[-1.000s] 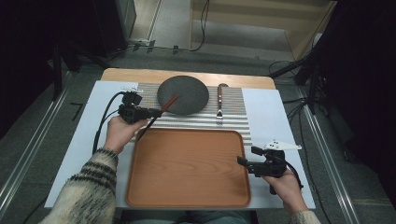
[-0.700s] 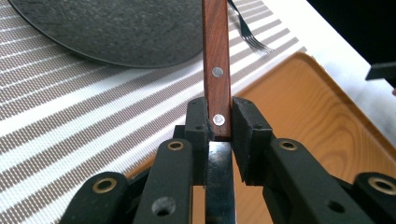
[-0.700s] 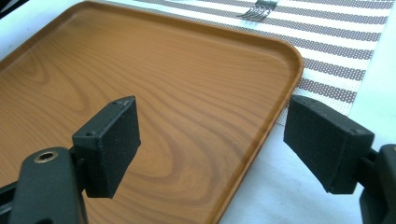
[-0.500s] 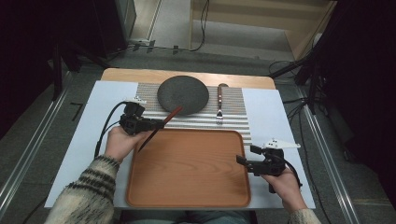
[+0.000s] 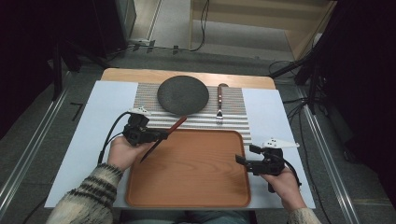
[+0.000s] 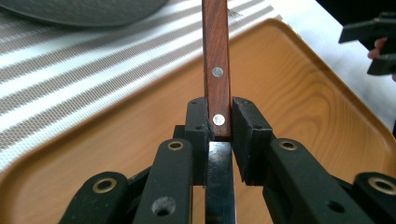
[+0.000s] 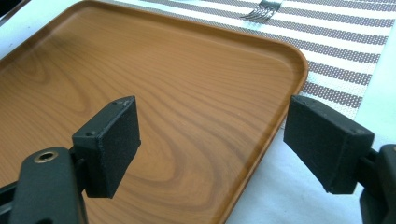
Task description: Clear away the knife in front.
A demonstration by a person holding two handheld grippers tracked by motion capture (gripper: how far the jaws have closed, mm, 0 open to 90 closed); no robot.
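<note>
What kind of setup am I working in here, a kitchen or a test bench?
Likely a lab test bench dressed as a dining place: a striped placemat, dark plate, fork and wooden tray on a paper-covered table, with cables on the floor.

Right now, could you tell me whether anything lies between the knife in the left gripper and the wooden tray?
Nothing visible does. The left gripper holds the knife over the tray near its left edge, and the tray surface below is bare.

A recording lab: dark stands (image 5: 70,56) and loose cables (image 5: 201,28) on bare floor surround a lone table (image 5: 187,74).
</note>
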